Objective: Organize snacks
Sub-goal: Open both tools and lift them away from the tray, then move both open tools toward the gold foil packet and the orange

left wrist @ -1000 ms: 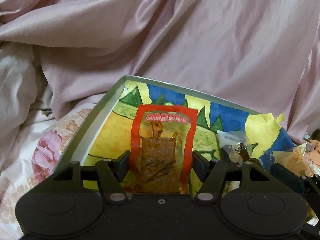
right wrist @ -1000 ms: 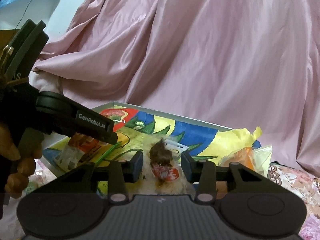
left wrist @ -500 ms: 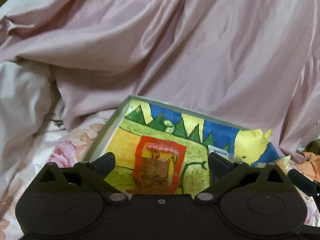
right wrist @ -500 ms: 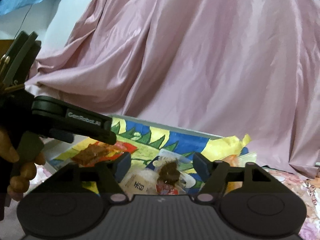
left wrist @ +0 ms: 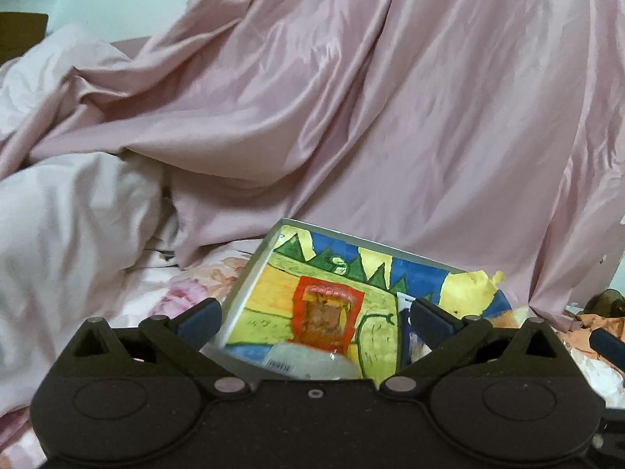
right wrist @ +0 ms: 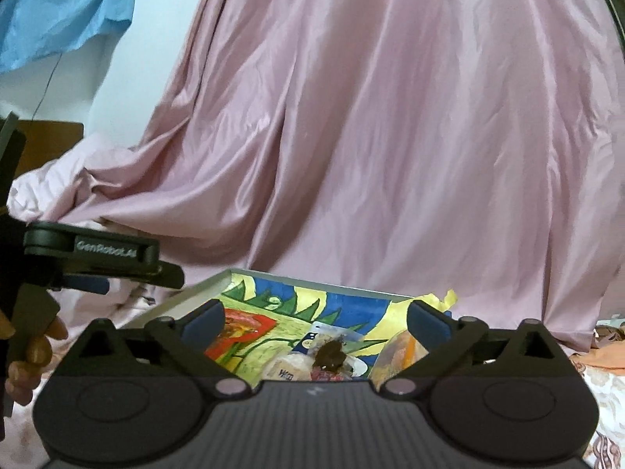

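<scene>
Pink sheets drape behind the bed where your painted box point(left wrist: 250, 273) holds the red packet point(left wrist: 328, 318), both hand-held grippers point(left wrist: 312, 318) point(right wrist: 314, 322) just opened, empty; next, fetch another snack.

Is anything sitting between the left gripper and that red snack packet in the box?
Yes. A clear packet lies in front of the red snack packet, between the open left gripper and it.
</scene>
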{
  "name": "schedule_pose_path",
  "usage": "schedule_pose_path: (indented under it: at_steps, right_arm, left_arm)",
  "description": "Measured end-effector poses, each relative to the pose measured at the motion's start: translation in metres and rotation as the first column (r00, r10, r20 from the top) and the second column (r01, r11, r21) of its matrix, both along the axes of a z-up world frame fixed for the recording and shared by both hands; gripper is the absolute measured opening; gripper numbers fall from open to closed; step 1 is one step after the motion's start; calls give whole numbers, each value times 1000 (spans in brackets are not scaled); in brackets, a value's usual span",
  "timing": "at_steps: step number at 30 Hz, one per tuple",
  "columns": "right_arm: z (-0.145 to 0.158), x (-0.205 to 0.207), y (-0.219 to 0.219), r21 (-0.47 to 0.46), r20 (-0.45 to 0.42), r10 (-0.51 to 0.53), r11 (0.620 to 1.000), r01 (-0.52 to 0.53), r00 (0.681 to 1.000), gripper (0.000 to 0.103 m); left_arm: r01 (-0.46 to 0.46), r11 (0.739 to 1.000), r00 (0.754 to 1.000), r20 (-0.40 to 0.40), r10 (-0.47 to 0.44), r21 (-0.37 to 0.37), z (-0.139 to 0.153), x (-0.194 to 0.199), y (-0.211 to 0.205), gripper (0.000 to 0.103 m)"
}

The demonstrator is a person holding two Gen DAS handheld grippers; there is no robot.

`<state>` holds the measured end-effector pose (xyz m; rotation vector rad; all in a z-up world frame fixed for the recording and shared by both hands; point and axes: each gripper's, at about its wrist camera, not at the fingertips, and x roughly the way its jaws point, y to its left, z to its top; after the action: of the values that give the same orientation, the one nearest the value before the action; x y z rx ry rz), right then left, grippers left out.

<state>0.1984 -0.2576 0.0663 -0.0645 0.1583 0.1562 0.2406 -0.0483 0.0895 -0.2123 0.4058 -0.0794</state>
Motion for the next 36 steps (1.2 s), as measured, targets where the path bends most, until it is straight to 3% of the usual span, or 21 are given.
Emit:
schedule_pose_path:
  at_steps: [15, 36]
  right_arm:
    - [-1, -75, 2, 54, 3, -43, 998, 42, 999, 103]
    - [-47, -156, 16, 49, -179, -69, 996, 79, 981, 103]
  left_arm:
    - [-5, 999, 1000, 27, 4, 39, -4, -95, 19, 102]
    - [54, 993, 996, -74, -47, 106, -63, -175, 39, 102]
